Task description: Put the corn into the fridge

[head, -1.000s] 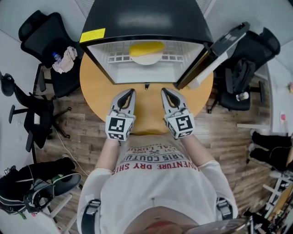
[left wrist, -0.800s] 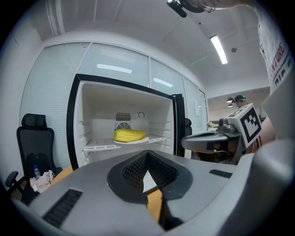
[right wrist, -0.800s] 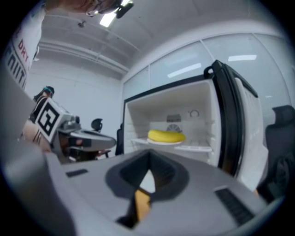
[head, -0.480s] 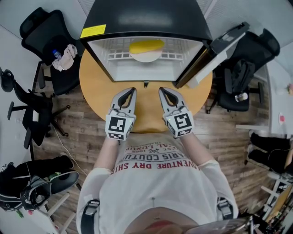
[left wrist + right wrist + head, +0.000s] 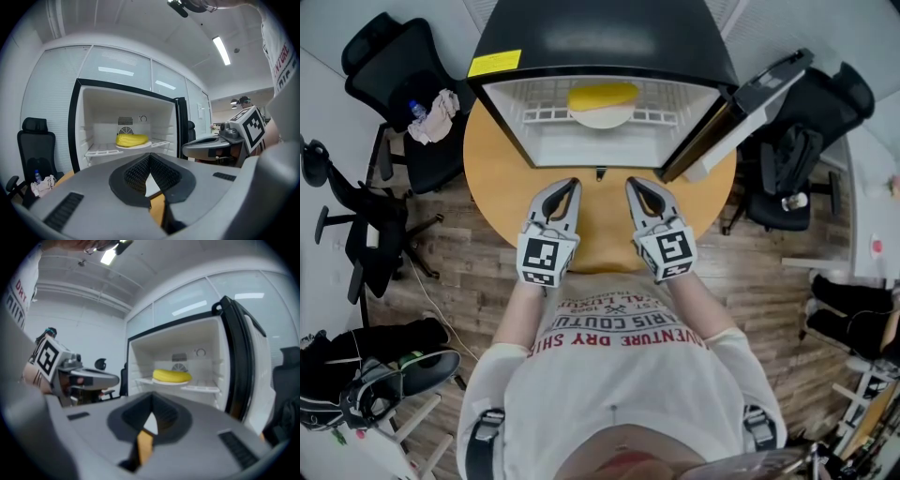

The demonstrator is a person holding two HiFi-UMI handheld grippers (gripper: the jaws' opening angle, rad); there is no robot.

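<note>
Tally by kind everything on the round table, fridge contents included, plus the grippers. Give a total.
Fridge: 1
Corn: 1
Plate: 1
Grippers: 2 (left gripper, right gripper)
Total: 5

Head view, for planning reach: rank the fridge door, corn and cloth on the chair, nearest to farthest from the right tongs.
1. Fridge door, just right of right tongs.
2. Corn, ahead inside the fridge.
3. Cloth, far left on chair.
</note>
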